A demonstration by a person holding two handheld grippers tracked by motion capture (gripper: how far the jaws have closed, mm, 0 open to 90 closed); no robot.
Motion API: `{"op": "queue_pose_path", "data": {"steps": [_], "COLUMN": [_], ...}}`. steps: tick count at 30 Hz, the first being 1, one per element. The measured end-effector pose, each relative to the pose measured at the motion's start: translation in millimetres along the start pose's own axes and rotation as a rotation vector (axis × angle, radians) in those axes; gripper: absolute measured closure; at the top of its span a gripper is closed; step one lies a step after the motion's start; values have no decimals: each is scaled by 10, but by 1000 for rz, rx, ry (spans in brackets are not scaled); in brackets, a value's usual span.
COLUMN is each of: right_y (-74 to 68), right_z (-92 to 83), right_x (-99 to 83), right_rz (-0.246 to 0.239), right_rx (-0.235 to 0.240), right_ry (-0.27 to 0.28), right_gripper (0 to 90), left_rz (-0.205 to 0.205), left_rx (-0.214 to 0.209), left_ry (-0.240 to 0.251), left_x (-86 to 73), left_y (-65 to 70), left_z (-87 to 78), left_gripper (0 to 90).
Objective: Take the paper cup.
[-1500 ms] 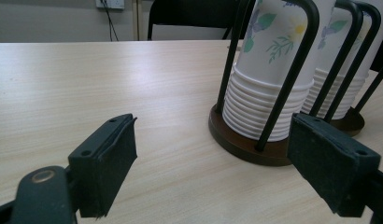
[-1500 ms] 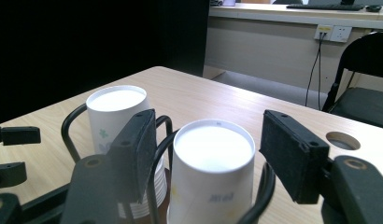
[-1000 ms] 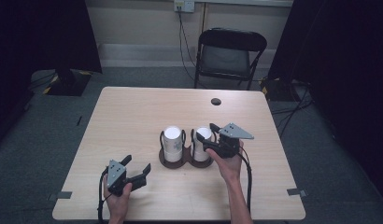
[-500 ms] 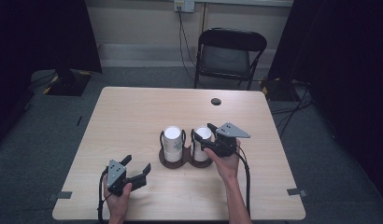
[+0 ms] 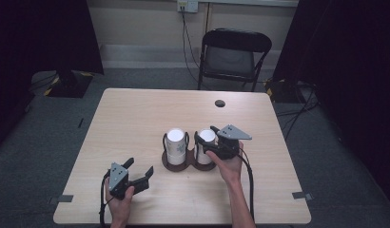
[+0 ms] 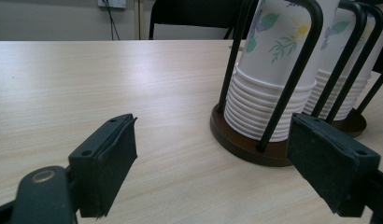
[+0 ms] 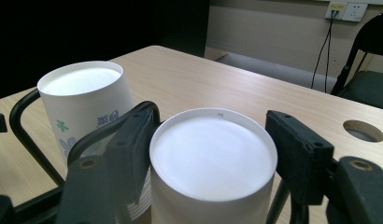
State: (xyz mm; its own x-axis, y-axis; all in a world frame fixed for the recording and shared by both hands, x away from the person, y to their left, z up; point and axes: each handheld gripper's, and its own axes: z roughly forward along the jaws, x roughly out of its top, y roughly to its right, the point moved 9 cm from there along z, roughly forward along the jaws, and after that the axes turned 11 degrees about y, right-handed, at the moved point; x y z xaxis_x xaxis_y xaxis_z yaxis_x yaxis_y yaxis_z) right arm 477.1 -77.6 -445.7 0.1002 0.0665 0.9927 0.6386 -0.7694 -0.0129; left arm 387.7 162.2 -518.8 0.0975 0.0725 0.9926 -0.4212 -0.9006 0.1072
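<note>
At the near middle of the wooden table (image 5: 136,118), your right gripper (image 5: 206,140) brackets the top cup of the right-hand stack of paper cups (image 5: 206,145), its jaws clasping the cup's sides just below the upturned base. That stack stands in a dark wire holder (image 5: 176,164), beside the left-hand stack (image 5: 175,145). Your left gripper (image 5: 139,172) rests near the table's front edge, jaws spread wide with nothing between them.
</note>
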Motion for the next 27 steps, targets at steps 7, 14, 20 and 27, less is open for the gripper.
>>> {"op": "queue_pose_path", "data": {"steps": [7,14,20,27], "right_y": [-1,9,13,22], "right_z": [10,6,-10,-31], "right_x": [-8,11,43,95], "right_rz": [-4,-2,15,19], "right_rx": [-12,-15,-15,-13], "right_ry": [-13,-15,4,20], "right_gripper": [356,361,361,362], "left_rz": [-1,-1,-1,-1], "left_rx": [1,2,2,3], "left_ry": [-1,-2,-2,-3], "left_x": [-1,-1,-1,-2], "left_y": [0,-1,-2,-2], "left_z": [0,0,0,1], "left_gripper": [161,161,162,162]}}
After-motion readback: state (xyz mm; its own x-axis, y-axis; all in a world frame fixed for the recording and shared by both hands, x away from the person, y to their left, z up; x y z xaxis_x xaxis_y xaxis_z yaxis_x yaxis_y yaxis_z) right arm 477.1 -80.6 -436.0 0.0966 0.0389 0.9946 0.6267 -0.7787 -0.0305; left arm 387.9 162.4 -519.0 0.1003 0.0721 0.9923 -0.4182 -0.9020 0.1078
